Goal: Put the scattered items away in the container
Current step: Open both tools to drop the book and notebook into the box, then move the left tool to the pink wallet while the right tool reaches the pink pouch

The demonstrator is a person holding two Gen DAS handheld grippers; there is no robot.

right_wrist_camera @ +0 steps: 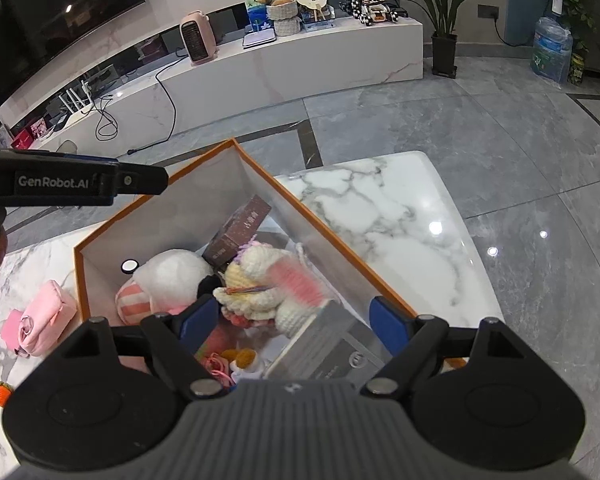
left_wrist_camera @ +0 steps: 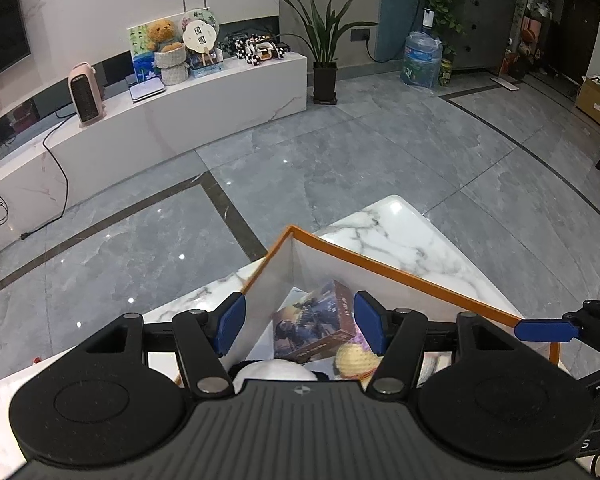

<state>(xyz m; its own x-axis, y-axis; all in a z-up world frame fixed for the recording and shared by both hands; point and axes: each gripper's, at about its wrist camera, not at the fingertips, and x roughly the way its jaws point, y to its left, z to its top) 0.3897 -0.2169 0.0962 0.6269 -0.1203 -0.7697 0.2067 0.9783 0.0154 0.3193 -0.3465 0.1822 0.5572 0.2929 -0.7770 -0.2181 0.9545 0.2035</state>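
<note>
Room, left wrist view: grey marble floor, white media bench along the far wall.
Worktop: white marble worktop carries the orange-rimmed box.
Left tool: left tool hangs over the box, blue pads spread, gripping nothing.
Contents: illustrated carton leans against the box's far wall; yellow crochet ball just beside it.
Right wrist view, right tool: right tool released, fingers wide above the box.
Inside the box: white plush, crochet bunny, brown carton, grey booklet.
Outside the box: pink pouch on the worktop beside the box's left wall; knitted carrot nearer the camera than the pouch.
</note>
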